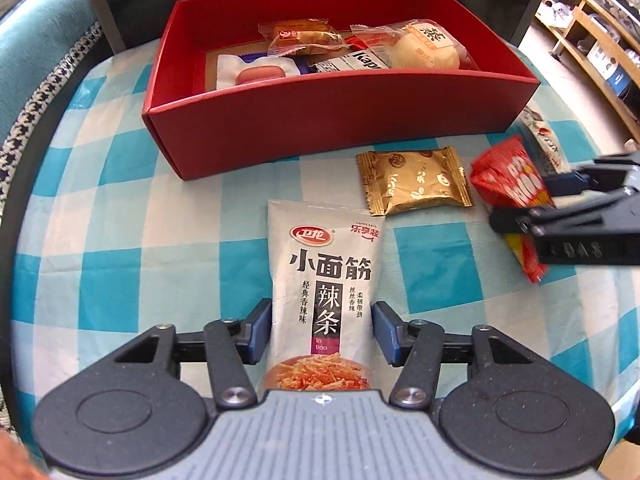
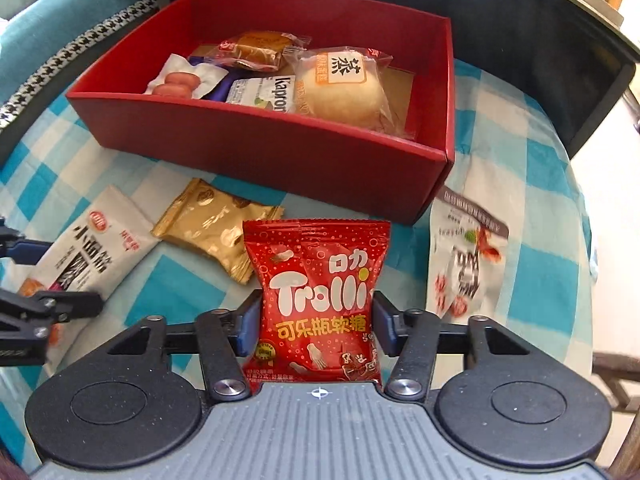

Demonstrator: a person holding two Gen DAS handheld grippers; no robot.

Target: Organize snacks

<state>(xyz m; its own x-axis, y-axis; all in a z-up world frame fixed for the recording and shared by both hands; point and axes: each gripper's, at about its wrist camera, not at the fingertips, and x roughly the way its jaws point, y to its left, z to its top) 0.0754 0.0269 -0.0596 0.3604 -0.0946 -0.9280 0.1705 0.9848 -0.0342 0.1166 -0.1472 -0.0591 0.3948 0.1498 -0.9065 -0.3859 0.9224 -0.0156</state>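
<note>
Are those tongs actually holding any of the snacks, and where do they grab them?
Right tongs pinch the red Trolli bag by its lower side edges. Left tongs straddle the grey latiao packet's lower sides; contact cannot be told.

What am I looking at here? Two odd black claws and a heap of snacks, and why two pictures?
Each picture comes from a camera on a hand-held gripper, looking along its fingers. The left gripper straddles a white spicy-strip packet; the right gripper straddles a red Trolli gummy bag. I can't tell whether either grips yet. A gold packet and another white packet lie on the checked cloth. The red box already holds several snacks.
</note>
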